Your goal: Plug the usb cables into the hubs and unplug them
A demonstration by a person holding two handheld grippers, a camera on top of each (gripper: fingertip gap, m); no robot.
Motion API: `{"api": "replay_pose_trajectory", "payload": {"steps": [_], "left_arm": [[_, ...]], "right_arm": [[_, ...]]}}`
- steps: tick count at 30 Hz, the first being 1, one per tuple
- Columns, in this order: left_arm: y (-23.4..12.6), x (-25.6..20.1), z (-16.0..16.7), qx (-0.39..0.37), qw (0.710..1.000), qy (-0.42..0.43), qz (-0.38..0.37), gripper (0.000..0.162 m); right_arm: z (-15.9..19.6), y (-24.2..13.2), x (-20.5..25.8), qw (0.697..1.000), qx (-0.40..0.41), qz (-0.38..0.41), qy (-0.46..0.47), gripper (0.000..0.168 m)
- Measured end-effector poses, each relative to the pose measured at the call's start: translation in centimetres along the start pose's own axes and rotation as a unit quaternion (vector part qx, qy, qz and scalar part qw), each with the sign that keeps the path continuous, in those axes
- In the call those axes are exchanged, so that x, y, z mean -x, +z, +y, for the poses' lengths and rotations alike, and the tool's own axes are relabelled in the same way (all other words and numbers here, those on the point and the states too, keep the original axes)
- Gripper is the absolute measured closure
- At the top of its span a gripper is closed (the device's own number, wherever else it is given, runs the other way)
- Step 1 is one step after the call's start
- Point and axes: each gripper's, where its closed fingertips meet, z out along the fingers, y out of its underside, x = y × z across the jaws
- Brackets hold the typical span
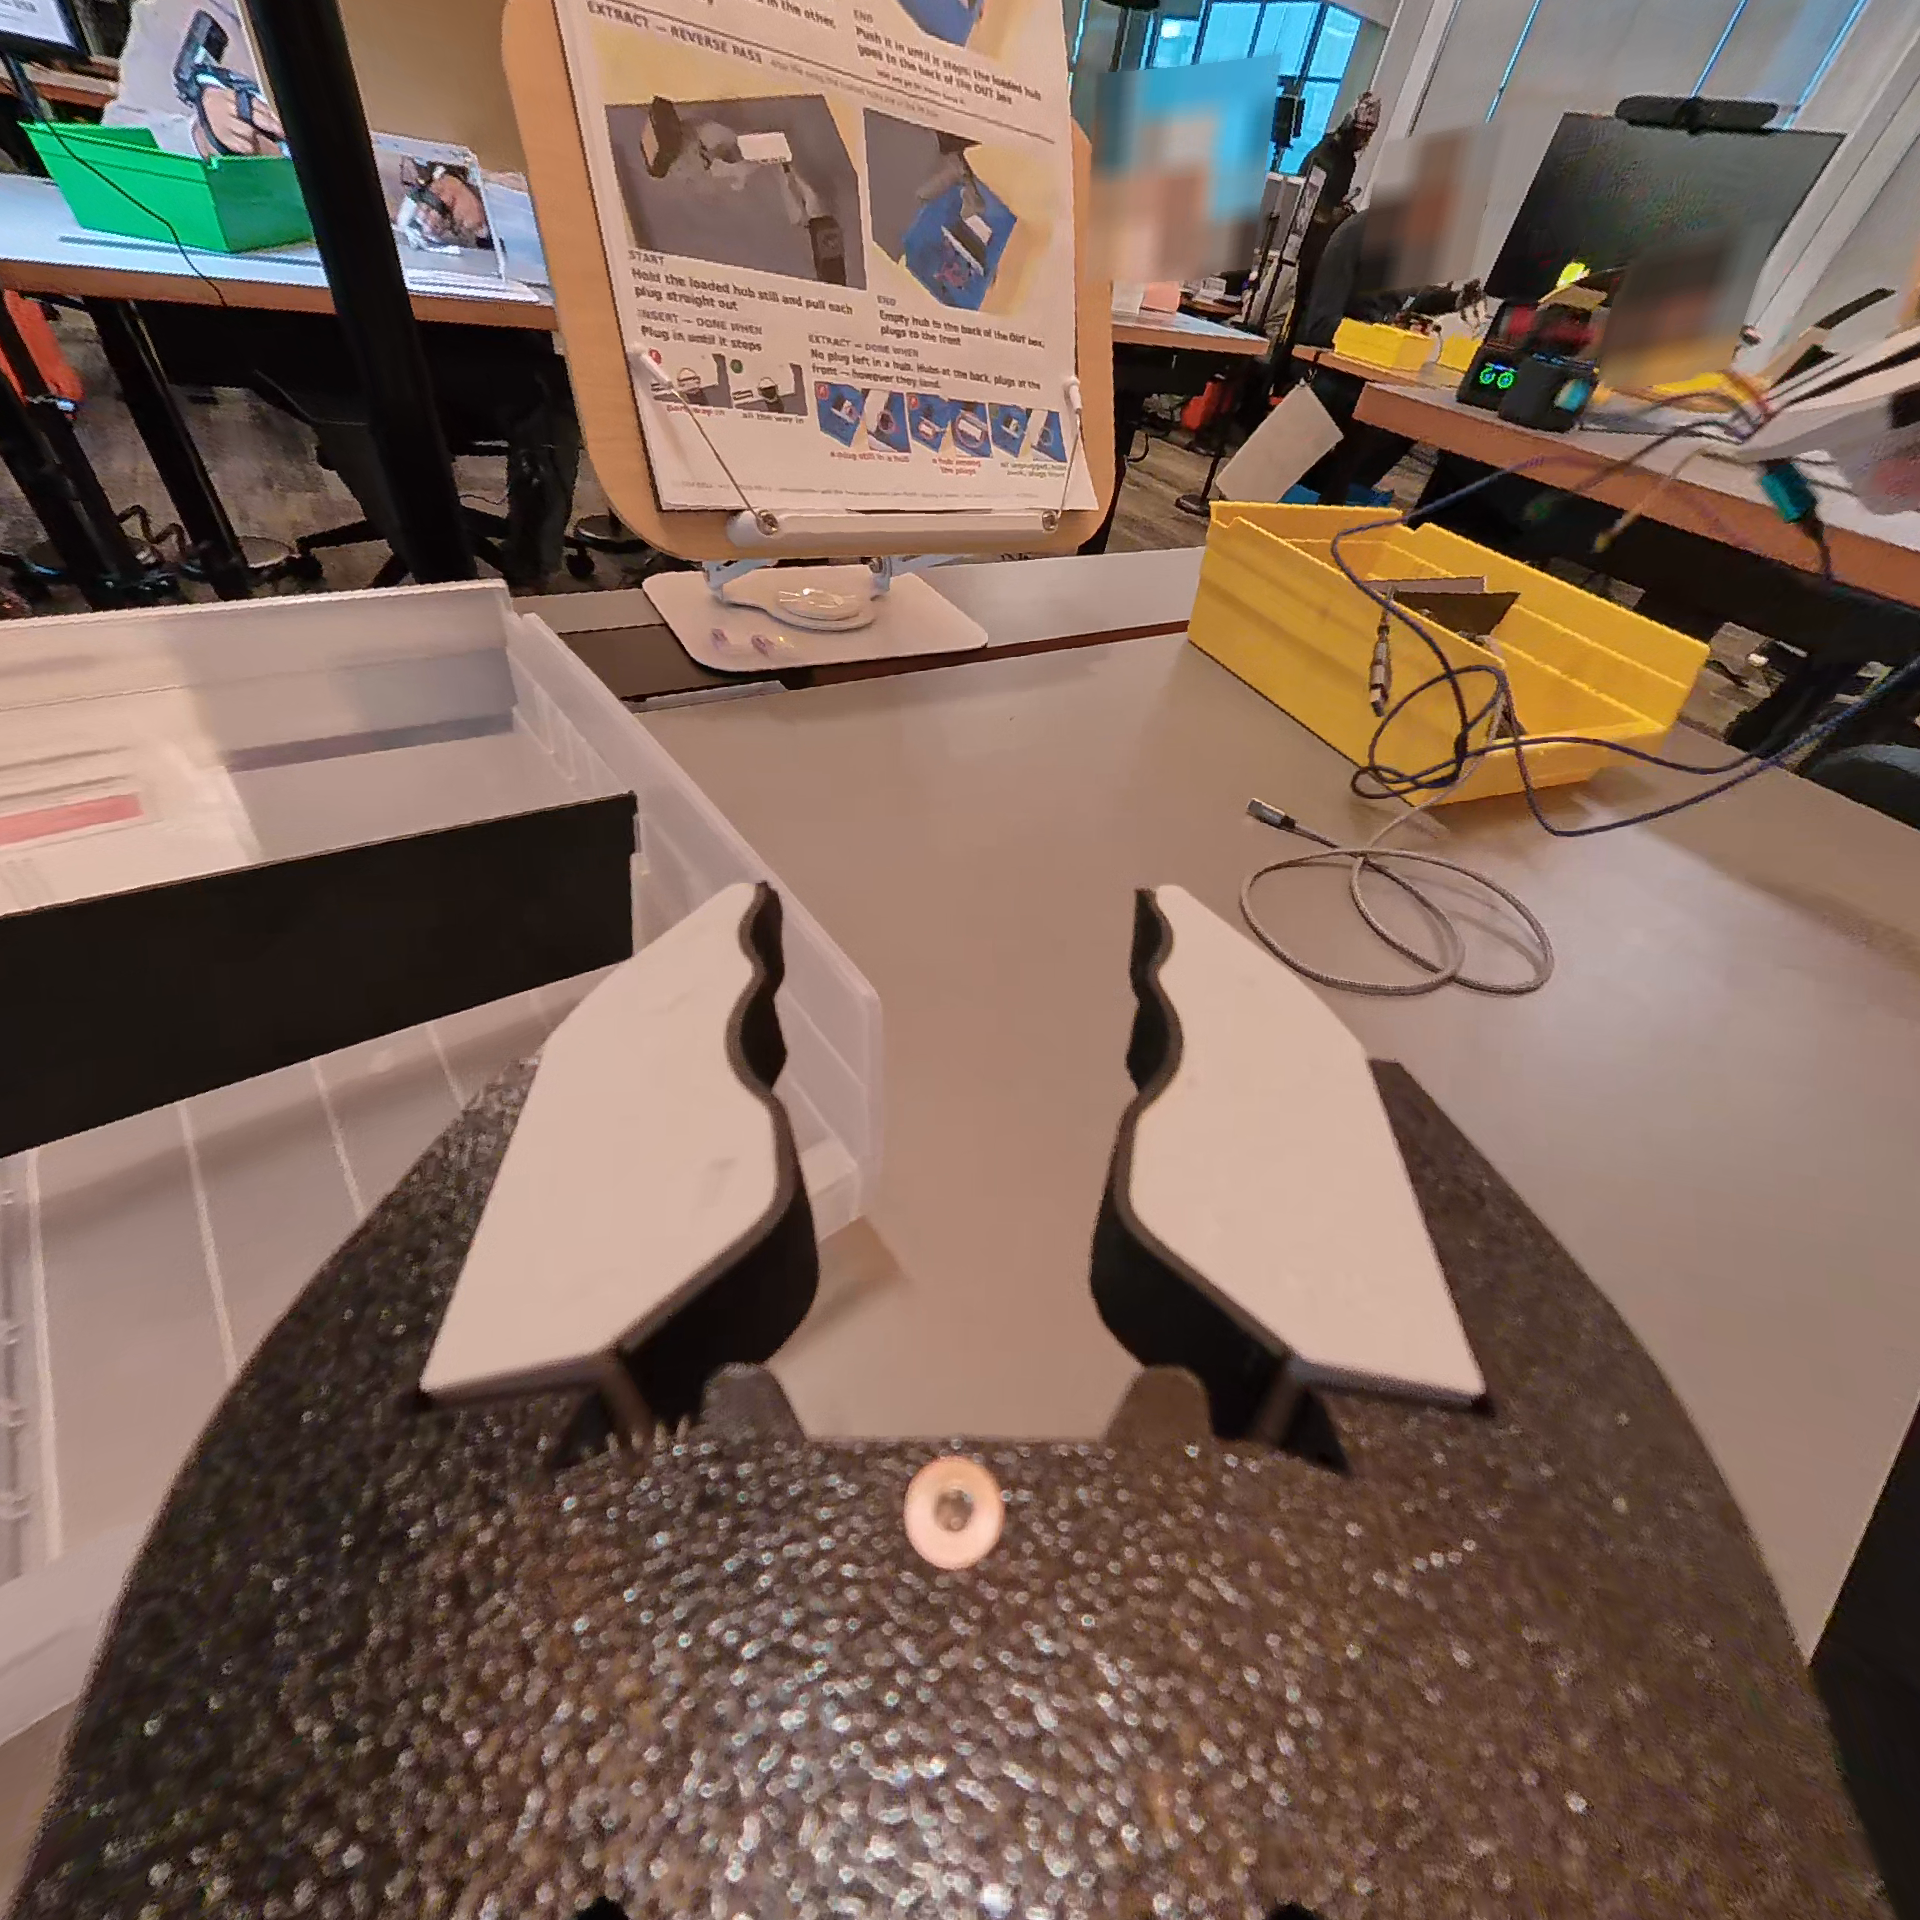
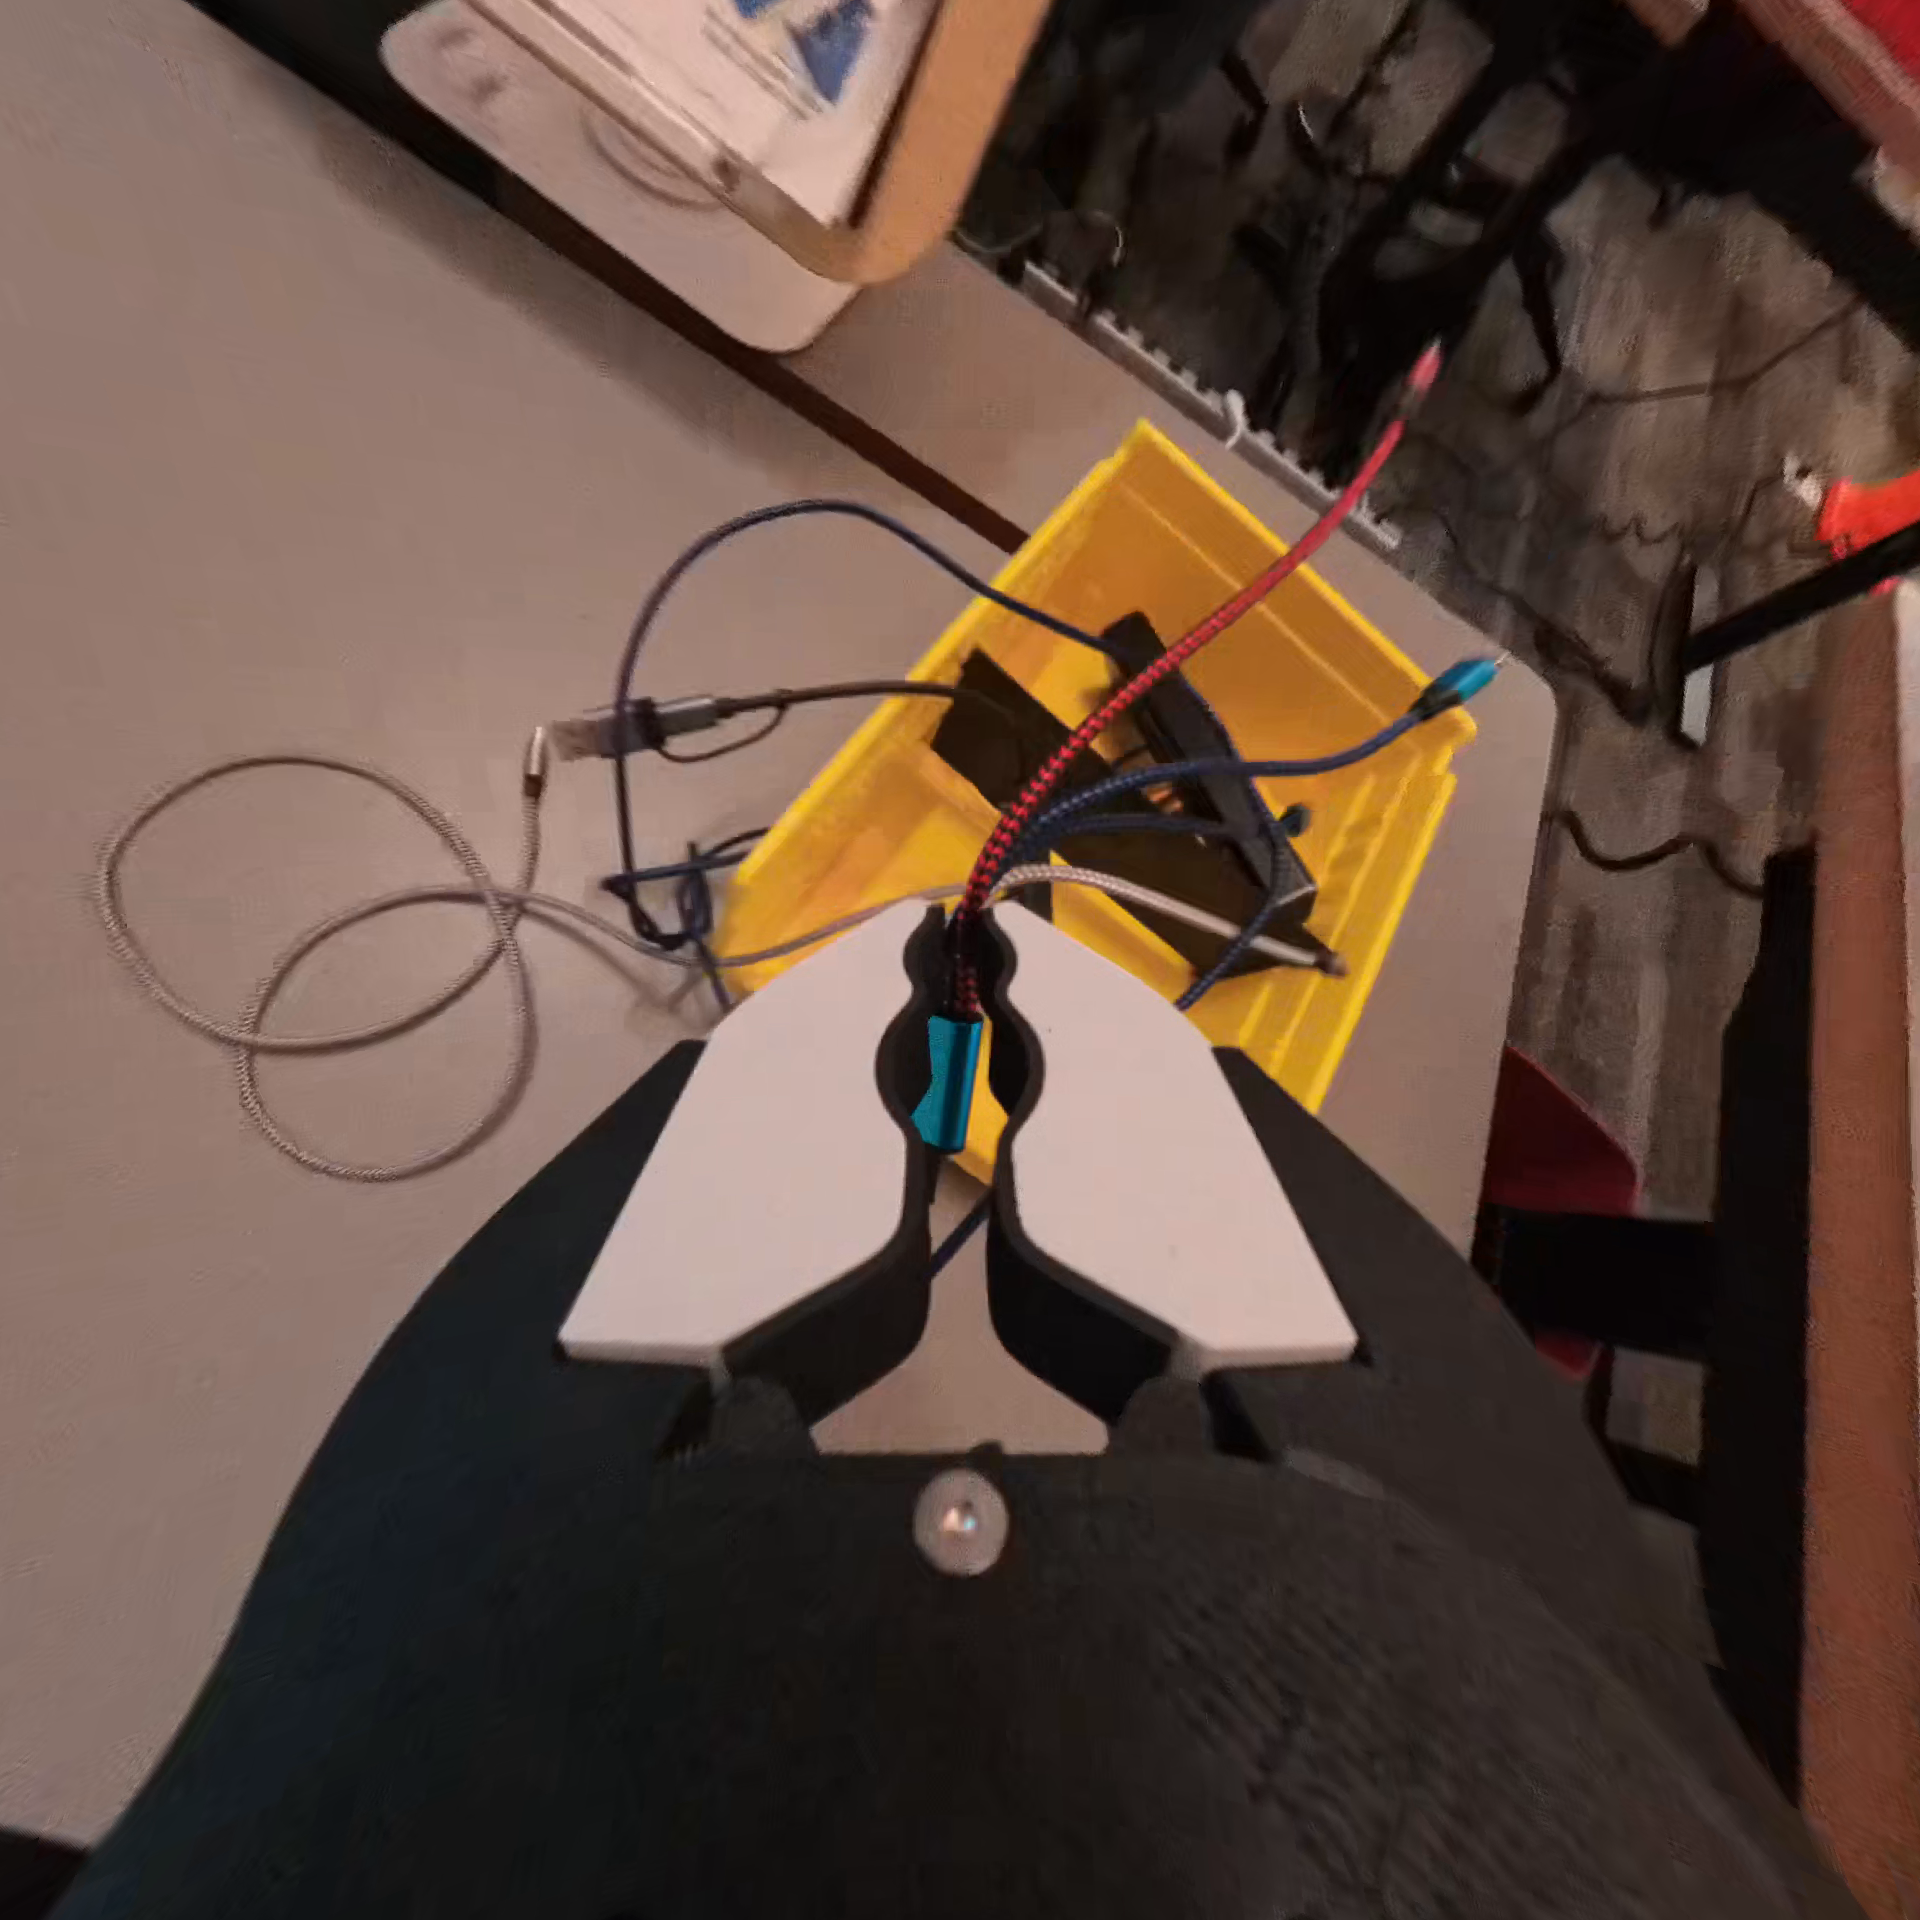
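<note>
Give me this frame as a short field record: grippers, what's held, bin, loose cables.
left gripper: open, empty, over the table
right gripper: shut on cable bundle, above the yellow bin
held: blue connector between the fingers, with red-black, blue and grey braided leads
bin contents: black items, hubs probably; not clear
loose: grey braided cable coiled on the table beside the bin
background: instruction board on a stand

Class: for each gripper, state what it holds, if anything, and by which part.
Left gripper: open, holding nothing. Right gripper: shut on a bundle of braided cables, gripped near the blue connector sleeve.
</note>
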Motion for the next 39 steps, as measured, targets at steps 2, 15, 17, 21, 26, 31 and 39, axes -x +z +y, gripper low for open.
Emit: {"api": "replay_pose_trajectory", "payload": {"steps": [2, 15, 17, 21, 26, 31, 39], "left_arm": [[0.4, -0.4, 0.2, 0.005, 1.0, 0.001, 0.006, 0.099], [2.3, -1.8, 2.1, 0.05, 0.998, 0.015, 0.027, 0.099], [2.7, -2.1, 2.6, 0.059, 0.998, 0.012, 0.034, 0.099], [3.0, -2.2, 3.4, 0.08, 0.996, 0.018, 0.038, 0.098], [3.2, -2.1, 4.1, 0.091, 0.995, 0.015, 0.041, 0.098], [3.4, -2.3, 4.1, 0.086, 0.995, 0.002, 0.051, 0.098], [3.7, -2.8, 4.4, 0.09, 0.994, 0.004, 0.058, 0.097]], "right_arm": [[2.8, 2.6, -1.1, 0.994, 0.062, -0.063, 0.064, 0.162], [6.0, 11.7, -3.8, 0.967, 0.186, -0.157, 0.078, 0.159], [7.3, 13.2, -1.9, 0.952, 0.22, -0.206, 0.054, 0.158], [7.6, 15.0, -1.6, 0.965, 0.2, -0.17, 0.014, 0.139], [6.7, 11.4, -1.7, 0.963, 0.208, -0.167, -0.04, 0.07], [3.7, 6.9, -2.8, 0.977, 0.167, -0.124, -0.049, 0.069], [1.9, 2.5, 15.3, 0.924, 0.073, -0.204, -0.316, 0.065]]}}
